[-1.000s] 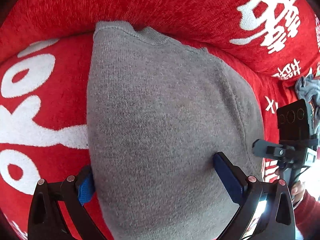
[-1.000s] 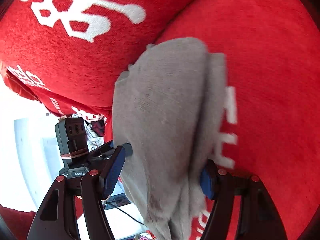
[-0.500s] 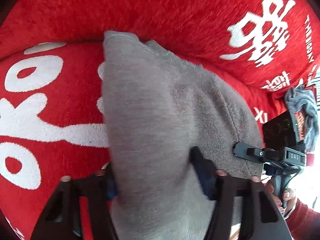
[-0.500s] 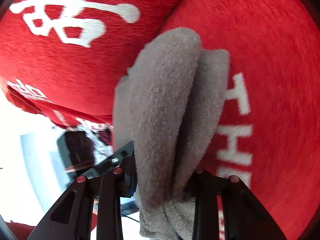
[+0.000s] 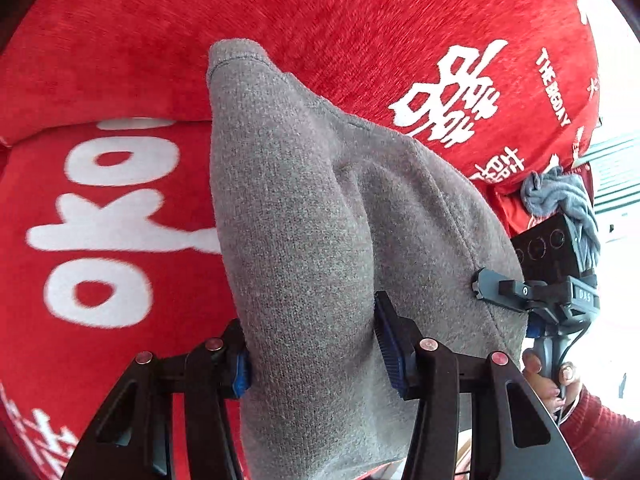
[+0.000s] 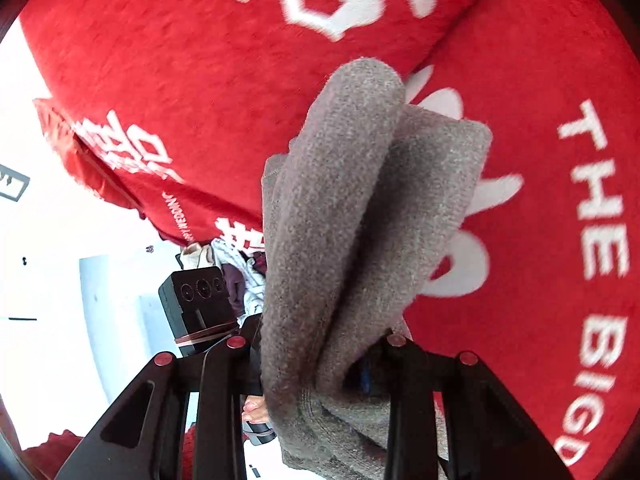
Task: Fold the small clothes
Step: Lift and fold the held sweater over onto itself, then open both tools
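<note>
A grey knitted garment hangs bunched over a red sofa cover with white lettering. My left gripper is shut on a thick fold of it near its lower edge. My right gripper is shut on another bunched fold of the same garment, which rises in two rolled lobes in front of the camera. The right gripper also shows in the left wrist view at the garment's right edge. The left gripper shows in the right wrist view to the left.
The red sofa backrest rises behind the seat. A blue-grey cloth lies bunched at the sofa's right end, and a pile of other clothes shows past the sofa's edge. A bright white floor or wall lies beyond.
Both grippers were open around the grey garment a second ago and have closed on it. The fabric has bunched into folds and lifted off the seat.
</note>
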